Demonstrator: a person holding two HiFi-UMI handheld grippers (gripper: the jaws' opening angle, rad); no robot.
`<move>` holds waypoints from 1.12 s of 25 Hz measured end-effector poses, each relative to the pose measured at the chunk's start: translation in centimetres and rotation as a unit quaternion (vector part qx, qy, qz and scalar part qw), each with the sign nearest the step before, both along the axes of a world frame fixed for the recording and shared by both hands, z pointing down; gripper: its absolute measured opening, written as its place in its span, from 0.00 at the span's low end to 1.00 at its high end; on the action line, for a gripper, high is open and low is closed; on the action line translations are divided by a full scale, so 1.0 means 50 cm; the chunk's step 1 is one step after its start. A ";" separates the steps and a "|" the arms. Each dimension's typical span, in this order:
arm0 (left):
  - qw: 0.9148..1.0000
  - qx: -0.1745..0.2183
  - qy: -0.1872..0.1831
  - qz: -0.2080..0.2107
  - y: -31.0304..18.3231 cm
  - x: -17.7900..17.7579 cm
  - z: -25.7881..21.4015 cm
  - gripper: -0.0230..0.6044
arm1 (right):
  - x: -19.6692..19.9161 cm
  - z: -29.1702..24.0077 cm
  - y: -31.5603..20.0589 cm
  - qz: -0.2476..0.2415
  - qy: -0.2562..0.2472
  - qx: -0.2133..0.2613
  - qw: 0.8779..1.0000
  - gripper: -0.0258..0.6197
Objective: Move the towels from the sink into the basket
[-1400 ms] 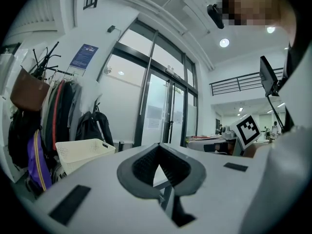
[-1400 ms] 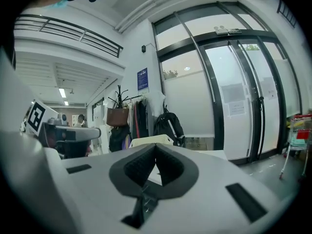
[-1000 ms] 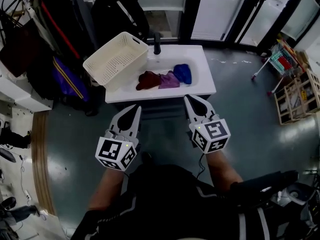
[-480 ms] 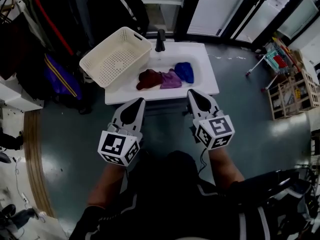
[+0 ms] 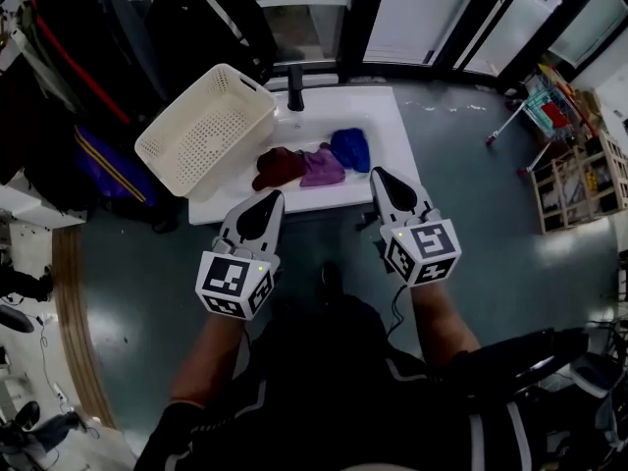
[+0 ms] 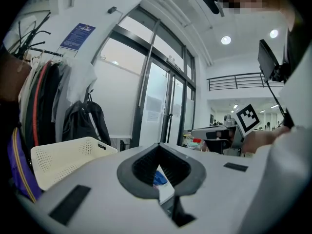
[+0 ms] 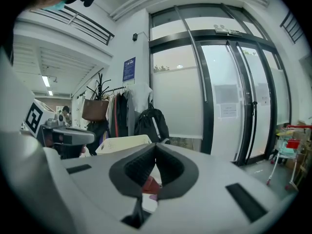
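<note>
My left gripper (image 5: 265, 202) and right gripper (image 5: 384, 179), both pinched closed and empty, have come forward, tips now over the front rim of the white rectangular sink (image 5: 390, 126).

Dark coats (image 5: 88, 77) hang along the upper left of the head view, with a black backpack (image 5: 206, 18) beside them at the top; below the coats, at the left edge, sits a purple bag with yellow stripes (image 5: 103, 165); glass doors (image 5: 412, 13) in black frames run across the top right; a grey-green floor (image 5: 491, 224) fills the middle right; a small trolley (image 5: 535, 101) with coloured items stands at the right edge, a wooden crate shelf (image 5: 579, 180) just below it; cables (image 5: 39, 332) trail at the lower left. In the right gripper view, a brown bag (image 7: 94, 109) hangs left of centre, a blue notice (image 7: 129, 69) on the white wall above.
</note>
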State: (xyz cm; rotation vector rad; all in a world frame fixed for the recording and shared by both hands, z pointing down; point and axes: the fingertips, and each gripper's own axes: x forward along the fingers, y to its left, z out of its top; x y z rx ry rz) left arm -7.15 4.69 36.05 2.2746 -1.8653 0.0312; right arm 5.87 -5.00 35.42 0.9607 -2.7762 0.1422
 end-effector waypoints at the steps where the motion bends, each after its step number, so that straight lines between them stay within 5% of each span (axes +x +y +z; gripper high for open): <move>1: 1.000 -0.004 -0.002 0.003 -0.020 0.012 0.001 0.04 | 0.010 -0.002 -0.019 0.000 -0.001 0.003 1.000 0.04; 15: 0.998 -0.065 -0.018 0.008 -0.256 0.102 0.074 0.04 | 0.093 0.011 -0.217 -0.029 -0.040 -0.023 0.999 0.04; 28: 0.985 -0.170 -0.025 0.009 -0.406 0.083 0.263 0.04 | 0.095 0.068 -0.302 -0.066 -0.030 -0.046 0.996 0.04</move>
